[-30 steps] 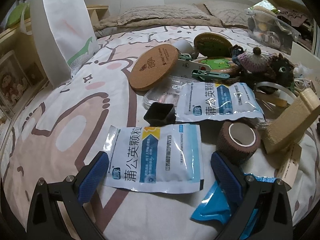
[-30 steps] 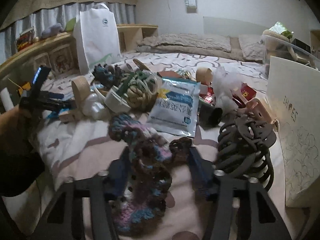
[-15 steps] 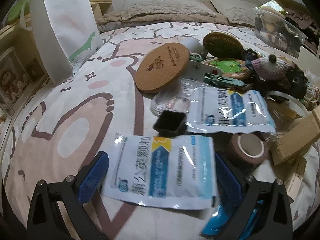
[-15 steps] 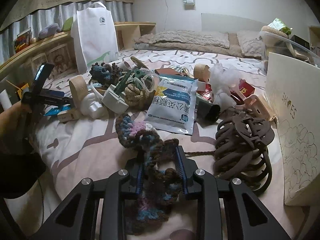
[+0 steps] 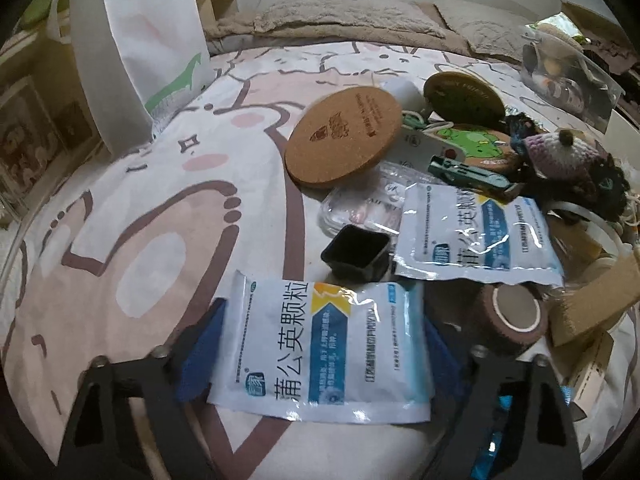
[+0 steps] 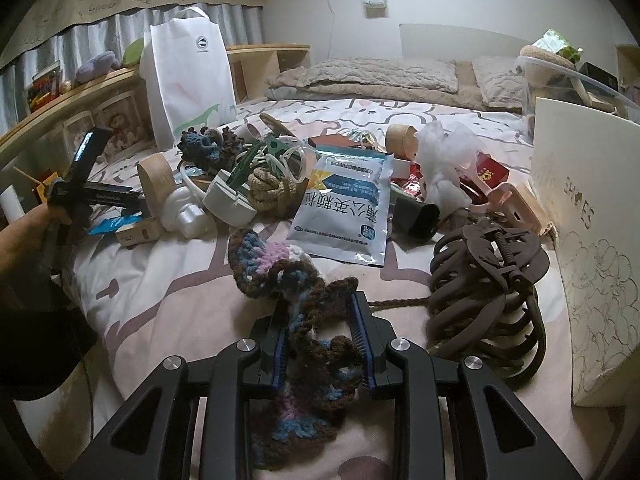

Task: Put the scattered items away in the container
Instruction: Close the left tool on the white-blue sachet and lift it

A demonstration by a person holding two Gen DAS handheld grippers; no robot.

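Only the right wrist view took in the white box [image 6: 592, 248] standing at the bed's right edge, the white bag [image 6: 186, 80] by the shelf, and the brown claw clip [image 6: 488, 292] lying just beside the box. The left wrist view alone showed the cork mat [image 5: 346, 134], a black cup [image 5: 356, 252] and a brown tape roll [image 5: 514, 320] crowded on the quilt [image 5: 120, 200]. A clutter of rope, clips and sachets lay between the hands and the pillows. The left gripper [image 5: 324, 348] had just been closing, its blue pads now touching both edges of a sachet [image 5: 324, 340] lying flat on the quilt. The right gripper [image 6: 320, 336] was pinched on a crochet strip [image 6: 288, 280], which trailed out over the quilt, well short of the box.
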